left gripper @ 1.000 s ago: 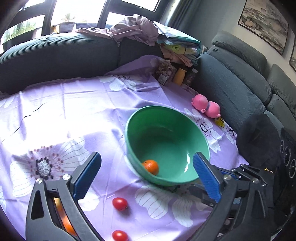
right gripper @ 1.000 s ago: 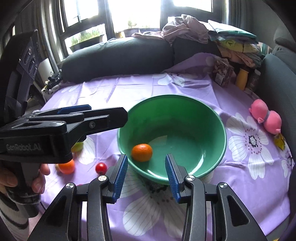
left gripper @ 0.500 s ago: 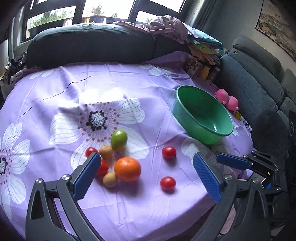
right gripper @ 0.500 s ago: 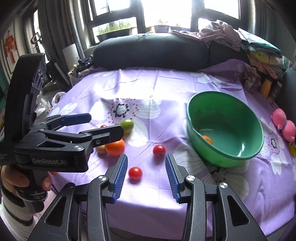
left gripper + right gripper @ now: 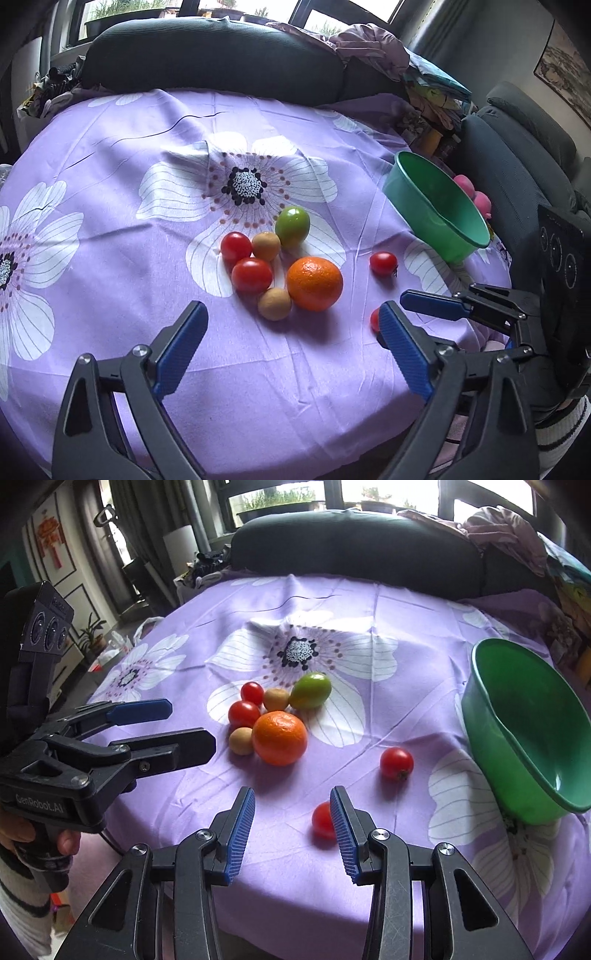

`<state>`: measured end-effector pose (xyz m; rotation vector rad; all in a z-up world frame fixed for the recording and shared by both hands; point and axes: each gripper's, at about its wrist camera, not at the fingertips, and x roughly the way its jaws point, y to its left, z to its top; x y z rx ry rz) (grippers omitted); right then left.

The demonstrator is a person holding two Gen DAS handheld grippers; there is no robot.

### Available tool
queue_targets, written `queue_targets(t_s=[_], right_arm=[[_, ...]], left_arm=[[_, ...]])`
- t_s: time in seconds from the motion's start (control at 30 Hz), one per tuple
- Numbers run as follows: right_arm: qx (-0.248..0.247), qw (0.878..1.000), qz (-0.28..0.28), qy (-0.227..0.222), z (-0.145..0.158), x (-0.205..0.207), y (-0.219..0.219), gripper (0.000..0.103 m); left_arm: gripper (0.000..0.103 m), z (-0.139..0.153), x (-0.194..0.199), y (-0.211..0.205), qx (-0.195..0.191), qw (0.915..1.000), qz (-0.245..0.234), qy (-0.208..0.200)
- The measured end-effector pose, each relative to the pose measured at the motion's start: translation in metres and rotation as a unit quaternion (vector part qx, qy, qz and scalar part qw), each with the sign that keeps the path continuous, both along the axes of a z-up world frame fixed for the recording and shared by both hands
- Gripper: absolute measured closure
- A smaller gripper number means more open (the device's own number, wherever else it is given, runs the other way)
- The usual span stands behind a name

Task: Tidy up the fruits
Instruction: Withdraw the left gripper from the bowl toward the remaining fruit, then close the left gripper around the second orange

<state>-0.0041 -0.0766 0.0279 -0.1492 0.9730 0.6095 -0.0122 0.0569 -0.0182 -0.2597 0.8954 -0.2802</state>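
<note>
Left gripper (image 5: pixel 291 334) wide open w/ nothing in it, just short of the fruit cluster: orange (image 5: pixel 314 283), green fruit (image 5: pixel 292 225), two cherry tomatoes (image 5: pixel 243 260), two small tan fruits (image 5: pixel 274 303), all touching or nearly so on the purple floral cloth (image 5: pixel 110 192). Right gripper (image 5: pixel 291 821) also open, empty; a tomato (image 5: pixel 322 821) lies just beside its right finger. Another tomato (image 5: pixel 396 763) sits btwn cluster & green bowl (image 5: pixel 524 734) at far right.

I am in a home living room: grey sofa (image 5: pixel 221 62), piled laundry (image 5: pixel 373 44), framed picture (image 5: pixel 563 85), floral tablecloth (image 5: pixel 110 206).
</note>
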Motion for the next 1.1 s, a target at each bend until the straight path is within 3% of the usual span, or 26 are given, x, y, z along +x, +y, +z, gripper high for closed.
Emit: queue_targets(t_s=[0.17, 0.4, 0.47, 0.7, 0.77, 0.83, 1.1], right_arm=[[-0.002, 1.000, 0.014, 0.007, -0.013, 0.015, 0.006, 0.060], [0.007, 0.999, 0.035, 0.035, -0.027, 0.043, 0.012, 0.059], [0.014, 0.998, 0.044, 0.043, -0.032, 0.049, 0.015, 0.054], [0.038, 0.994, 0.082, 0.058, -0.038, 0.063, 0.028, 0.053], [0.044, 0.993, 0.090, 0.064, -0.040, 0.066, 0.032, 0.053], [0.048, 0.992, 0.101, 0.056, -0.040, 0.064, 0.034, 0.058], [0.051, 0.993, 0.104, 0.033, -0.033, 0.061, 0.037, 0.060]], left_arm=[[0.023, -0.005, 0.017, -0.013, -0.002, 0.9998, -0.020, 0.010], [0.026, -0.016, 0.042, -0.024, -0.003, 0.9985, -0.047, 0.026], [0.036, -0.016, 0.046, -0.024, -0.008, 0.9980, -0.057, 0.025], [0.047, -0.022, 0.061, -0.019, -0.013, 0.9968, -0.064, 0.047], [0.058, -0.026, 0.063, -0.014, -0.019, 0.9963, -0.058, 0.061], [0.057, -0.029, 0.063, -0.010, -0.028, 0.9960, -0.055, 0.065], [0.057, -0.013, 0.059, -0.017, -0.018, 0.9972, -0.057, 0.045]])
